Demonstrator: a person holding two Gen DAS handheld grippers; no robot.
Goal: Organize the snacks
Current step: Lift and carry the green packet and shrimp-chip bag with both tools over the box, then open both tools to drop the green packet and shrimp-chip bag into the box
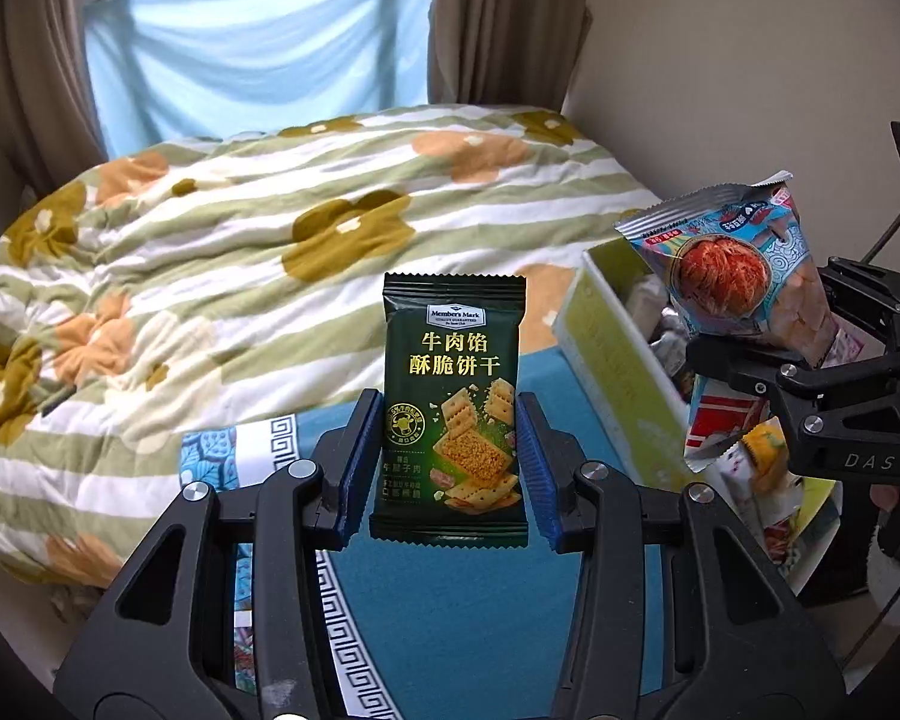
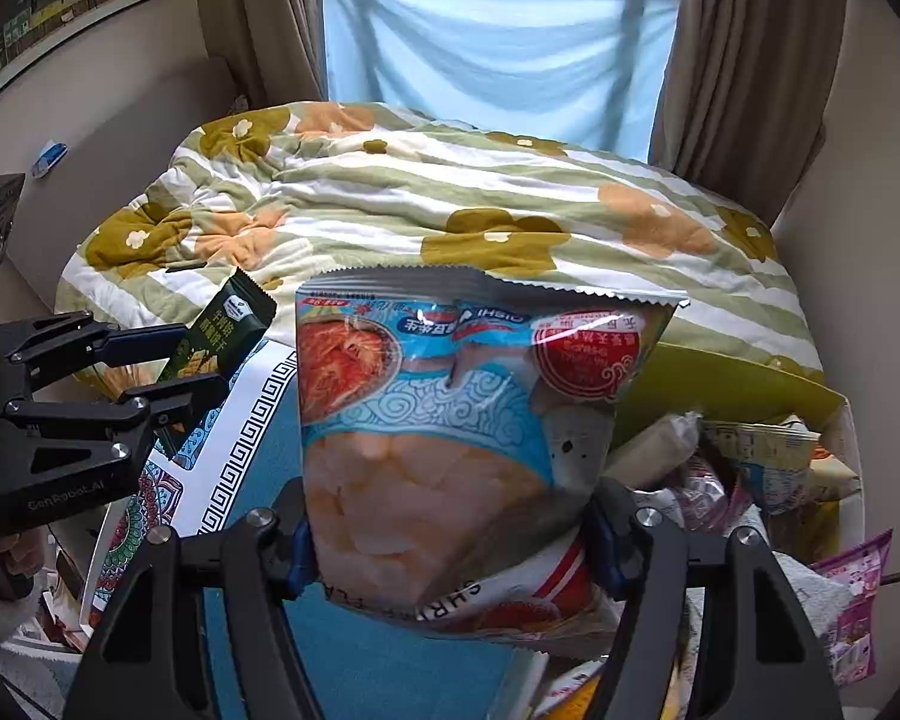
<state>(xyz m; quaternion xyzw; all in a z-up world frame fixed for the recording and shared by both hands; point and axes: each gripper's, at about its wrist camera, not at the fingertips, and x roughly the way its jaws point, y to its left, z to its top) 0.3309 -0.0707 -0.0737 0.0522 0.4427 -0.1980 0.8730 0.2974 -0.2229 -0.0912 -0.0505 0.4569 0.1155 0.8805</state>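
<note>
Snacks are lifted clear, one per hand. Left tongs (image 1: 444, 462) clamp a dark green cracker packet (image 1: 453, 402) by its side edges, upright w/ label facing the camera, prob. so it can be read and sorted. Right tongs (image 2: 450, 546) squeeze a blue shrimp chip bag (image 2: 450, 420), upside down, above the crowded snack box (image 1: 612, 354). Bed quilt (image 1: 240, 252) behind and teal cloth (image 1: 438, 612) below leave open room; box rim sits close to the right.

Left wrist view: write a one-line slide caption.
Left claw shut on a dark green cracker packet, upright above the bed; right claw holds a shrimp chip bag over the snack box.
</note>
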